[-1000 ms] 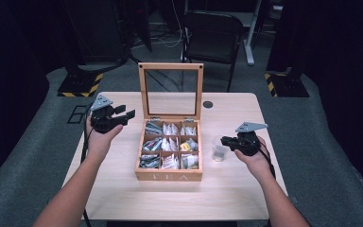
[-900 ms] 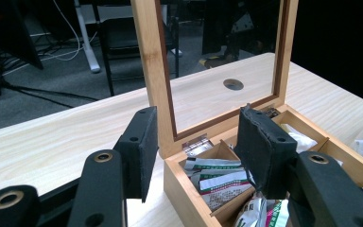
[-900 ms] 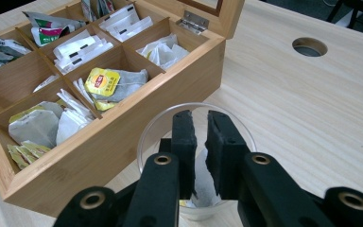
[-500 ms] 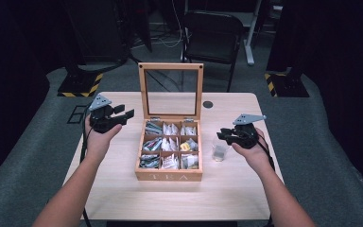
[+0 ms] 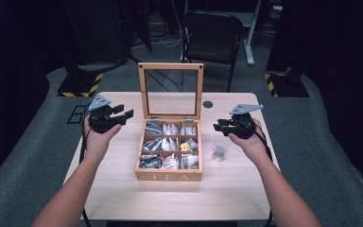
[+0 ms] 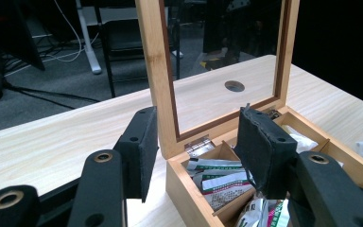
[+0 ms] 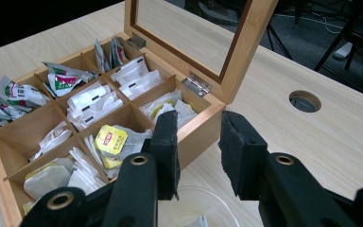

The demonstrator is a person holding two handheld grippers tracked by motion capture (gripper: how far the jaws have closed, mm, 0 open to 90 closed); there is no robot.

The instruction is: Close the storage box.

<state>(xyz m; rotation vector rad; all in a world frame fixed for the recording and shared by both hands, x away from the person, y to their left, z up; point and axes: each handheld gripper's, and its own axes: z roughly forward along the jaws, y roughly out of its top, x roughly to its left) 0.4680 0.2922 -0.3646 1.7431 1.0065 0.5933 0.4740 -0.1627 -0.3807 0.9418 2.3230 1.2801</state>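
A wooden tea box [image 5: 169, 176] is seen at the centre of the table [image 5: 123, 198], its glass-paned lid [image 5: 171, 91] raised upright at the box's 12 o'clock edge. Nine compartments are filled with tea sachets [image 7: 109, 140]. A small clear glass cup [image 5: 220, 152] stands just beside the box at its 3 o'clock side, apart from it, with something pale lying inside.

The right gripper [image 5: 220, 127] is held above the table at about 12 o'clock of the cup — its jaws have just been opening, and they stand parted with nothing between them. In the right gripper view the cup's rim [image 7: 196, 198] is seen directly below the jaws, untouched.

The left gripper [image 5: 125, 113] is held at the box's 9 o'clock side, jaws spread and empty — the lid frame [image 6: 156, 71] stands directly ahead of them in the left gripper view. A round cable hole [image 5: 208, 104] is set in the table at 1 o'clock of the box. A black chair [image 5: 212, 35] stands beyond the table's far edge.
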